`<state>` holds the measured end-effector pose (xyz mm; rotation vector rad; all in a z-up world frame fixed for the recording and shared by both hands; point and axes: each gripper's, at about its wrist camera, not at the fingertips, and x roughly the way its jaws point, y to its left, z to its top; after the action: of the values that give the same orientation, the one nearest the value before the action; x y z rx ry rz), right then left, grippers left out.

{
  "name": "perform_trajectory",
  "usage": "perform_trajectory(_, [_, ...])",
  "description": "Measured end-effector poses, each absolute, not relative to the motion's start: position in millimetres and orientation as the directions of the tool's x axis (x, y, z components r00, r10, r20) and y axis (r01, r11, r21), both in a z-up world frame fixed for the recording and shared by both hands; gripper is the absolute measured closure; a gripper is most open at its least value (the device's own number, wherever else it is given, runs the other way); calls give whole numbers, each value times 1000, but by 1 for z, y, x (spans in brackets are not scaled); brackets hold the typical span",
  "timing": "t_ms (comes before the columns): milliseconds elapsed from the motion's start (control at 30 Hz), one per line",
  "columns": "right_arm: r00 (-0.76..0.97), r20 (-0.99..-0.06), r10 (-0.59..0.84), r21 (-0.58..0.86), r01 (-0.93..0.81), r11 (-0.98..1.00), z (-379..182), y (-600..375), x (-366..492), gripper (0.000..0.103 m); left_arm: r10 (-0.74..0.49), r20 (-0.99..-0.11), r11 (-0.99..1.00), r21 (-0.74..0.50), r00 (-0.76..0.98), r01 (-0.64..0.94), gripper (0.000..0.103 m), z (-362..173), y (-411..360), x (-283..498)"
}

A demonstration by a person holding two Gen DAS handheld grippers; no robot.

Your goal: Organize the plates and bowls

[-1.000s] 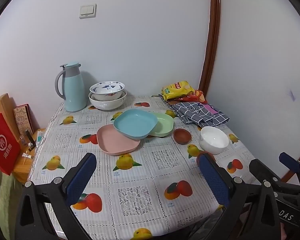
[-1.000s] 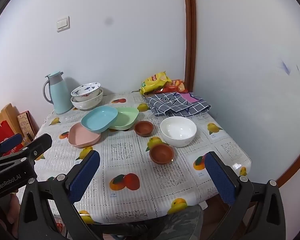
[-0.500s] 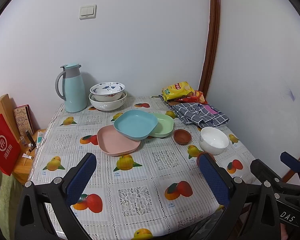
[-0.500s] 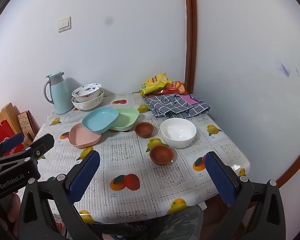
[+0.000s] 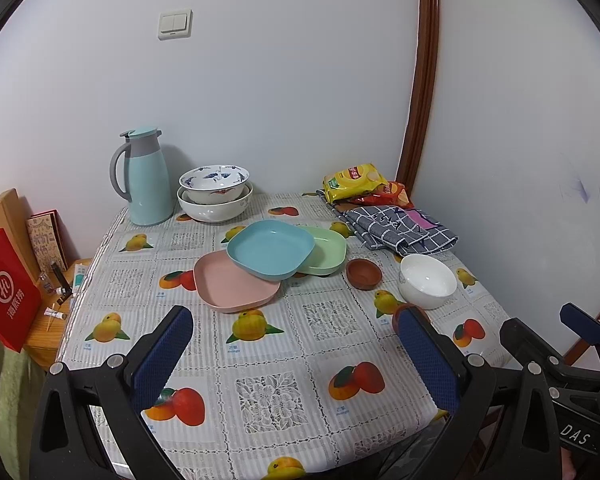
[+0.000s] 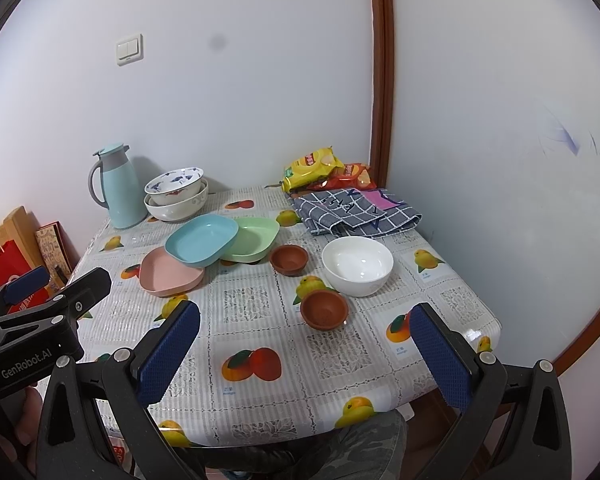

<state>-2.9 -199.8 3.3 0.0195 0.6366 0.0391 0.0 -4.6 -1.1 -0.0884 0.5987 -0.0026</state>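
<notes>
**Eight dishes loose on the surface, none yet gathered**

Three shallow plates, overlapping mid-surface: blue plate (image 5: 271, 248) uppermost, tilted, resting partly on pink plate (image 5: 234, 285) at front left and partly on green plate (image 5: 323, 255) at right. Not a true stack; judged the first lot to square up.

Two small brown bowls: far brown bowl (image 6: 289, 259) just right of the green plate; near brown bowl (image 6: 324, 309) closer to the front edge, touching or nearly touching the white bowl (image 6: 357, 265) beside it. Matching pair, judged ready to nest.

Two patterned bowls (image 5: 215, 196), already nested, at the back by the wall beside the pale blue jug (image 5: 143, 178).

Left gripper (image 5: 296, 354): jaws spread wide, nothing between them, held low over the front edge of the surface (image 5: 272, 360). Right gripper (image 6: 306, 352): likewise spread and empty, the near brown bowl framed between its fingers but well clear of them.

Change over the last second: slight only. Same layout, every dish unmoved; both views shifted marginally, with no approach begun. Sorting judged not started.

Periphery: checked cloth (image 5: 400, 232) and snack bags (image 5: 356, 180) at the back right corner; red paper bag (image 5: 4, 304) off the left side.
</notes>
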Motion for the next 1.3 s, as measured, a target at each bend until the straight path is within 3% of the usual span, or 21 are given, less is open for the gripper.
perform_trajectory(1300, [809,-586,46,37,-31,999,14,-199,-7,0,-27,-560,996,-82,828,-24,0,0,-5,-1])
